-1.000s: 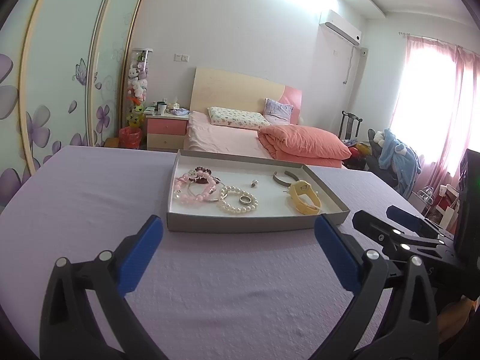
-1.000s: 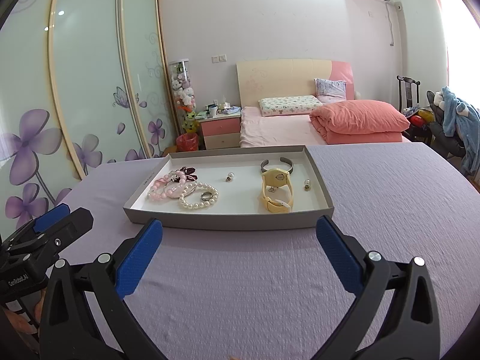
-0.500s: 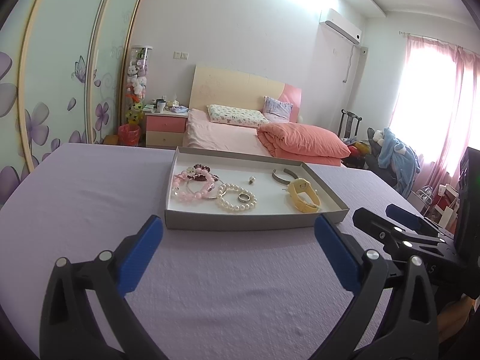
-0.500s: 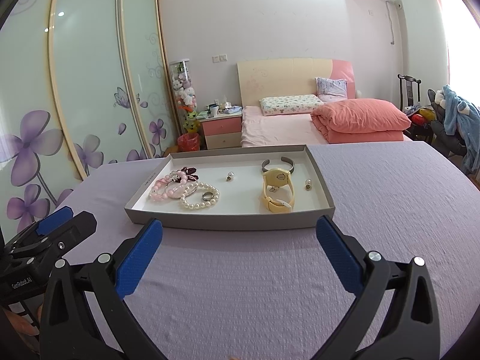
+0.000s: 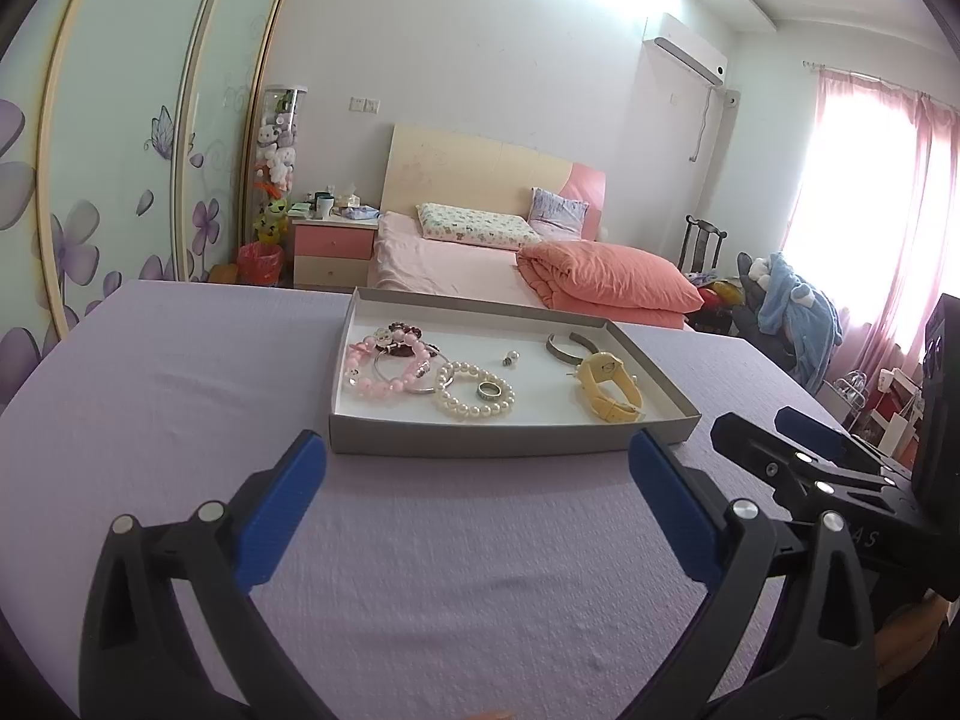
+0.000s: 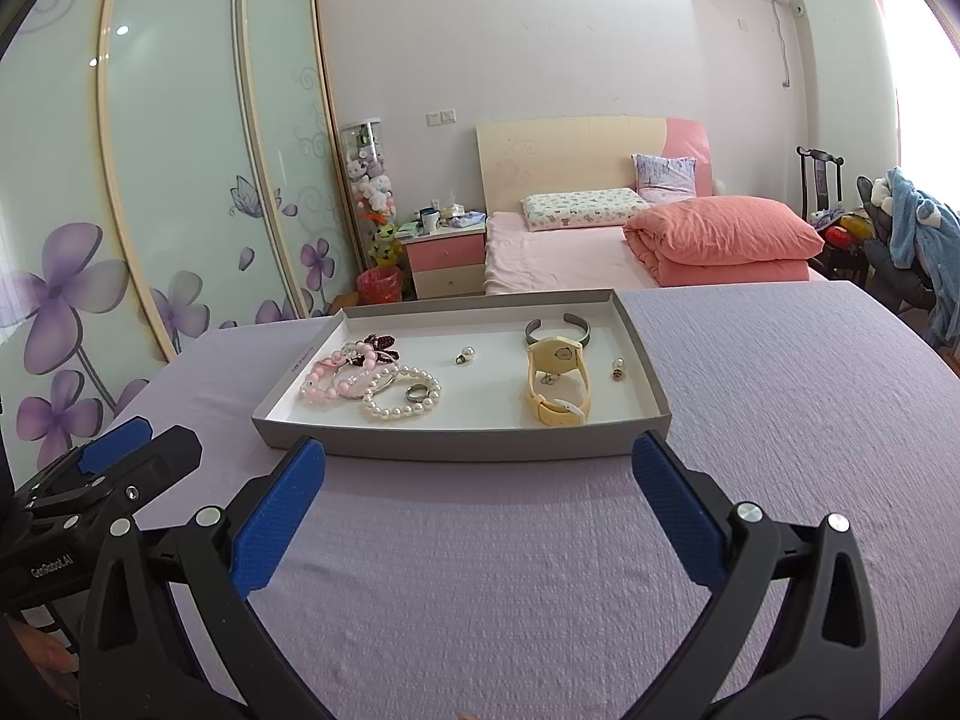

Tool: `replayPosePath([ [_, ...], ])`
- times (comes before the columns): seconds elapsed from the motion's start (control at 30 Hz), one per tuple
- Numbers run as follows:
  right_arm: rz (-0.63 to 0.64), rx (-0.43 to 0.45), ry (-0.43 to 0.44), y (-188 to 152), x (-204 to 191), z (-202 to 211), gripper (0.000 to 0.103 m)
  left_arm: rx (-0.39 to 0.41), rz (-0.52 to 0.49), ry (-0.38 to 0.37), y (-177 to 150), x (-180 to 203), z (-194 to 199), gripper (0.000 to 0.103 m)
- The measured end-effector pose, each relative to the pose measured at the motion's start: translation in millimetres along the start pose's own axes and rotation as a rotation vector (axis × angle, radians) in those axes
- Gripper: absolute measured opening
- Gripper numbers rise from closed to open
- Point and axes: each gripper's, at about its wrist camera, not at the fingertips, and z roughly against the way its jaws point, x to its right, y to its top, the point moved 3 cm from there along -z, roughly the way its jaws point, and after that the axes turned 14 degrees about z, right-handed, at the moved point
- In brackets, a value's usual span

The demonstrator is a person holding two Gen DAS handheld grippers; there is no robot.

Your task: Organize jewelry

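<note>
Right wrist | both claws spread, empty | tray (image 6: 456, 441) just ahead; yellow watch (image 6: 558, 384) apparently inside

tray (image 6: 456, 443) – matt card, likely | tablecloth (image 6: 480, 570) – rough cloth | pearl bracelet (image 6: 401, 399) – glossy

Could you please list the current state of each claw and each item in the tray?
Left claw: open, empty.
Right claw: open, empty.
Tray: uncovered, flat on the purple cloth.
Yellow watch: strap fastened in a loop.
Pearl bracelet: flat, encircling the ring.
Pink bracelet: tangled with others.
Metal cuff: behind the watch.
</note>
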Motion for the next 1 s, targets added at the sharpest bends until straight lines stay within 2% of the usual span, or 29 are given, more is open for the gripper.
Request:
replayPosePath([
  [1.0, -0.002, 0.001, 0.001, 0.1, -0.4, 0.0, 0.102, -0.006, -0.002, 0.011, 0.1, 0.2, -2.3, 0.101],
])
